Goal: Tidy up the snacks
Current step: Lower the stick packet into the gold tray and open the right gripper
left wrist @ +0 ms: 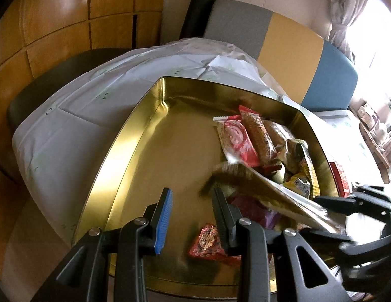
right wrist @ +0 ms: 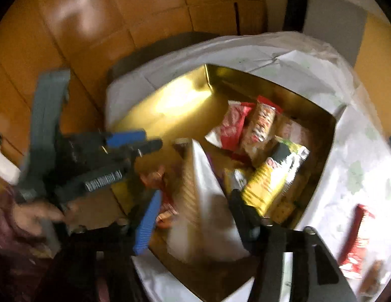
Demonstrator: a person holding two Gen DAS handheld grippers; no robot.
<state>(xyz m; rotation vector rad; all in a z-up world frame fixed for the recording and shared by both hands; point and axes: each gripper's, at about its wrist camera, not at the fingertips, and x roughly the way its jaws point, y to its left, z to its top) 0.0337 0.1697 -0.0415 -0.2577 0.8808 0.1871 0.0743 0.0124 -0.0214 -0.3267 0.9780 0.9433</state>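
Gold tin (left wrist: 135, 136) holds wrapped snacks (left wrist: 248, 138). Left gripper (left wrist: 191, 216) jaws stand apart, empty. Right gripper (right wrist: 195, 216) jaws stand apart around a wafer packet (right wrist: 208, 214).

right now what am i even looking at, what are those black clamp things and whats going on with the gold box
The black clamps are hand-held grippers, one in each of a person's hands, each with a camera looking along its fingers, so each picture is one gripper's view.

Both look down into a gold tin on a white cloth. Snack packets are piled at one side, such as a red packet and a yellow packet.

The left gripper is open and holds nothing. The right gripper has a pale wafer packet between its fingers, over the tin; blur hides whether the pads press it. Another red packet lies outside on the cloth.
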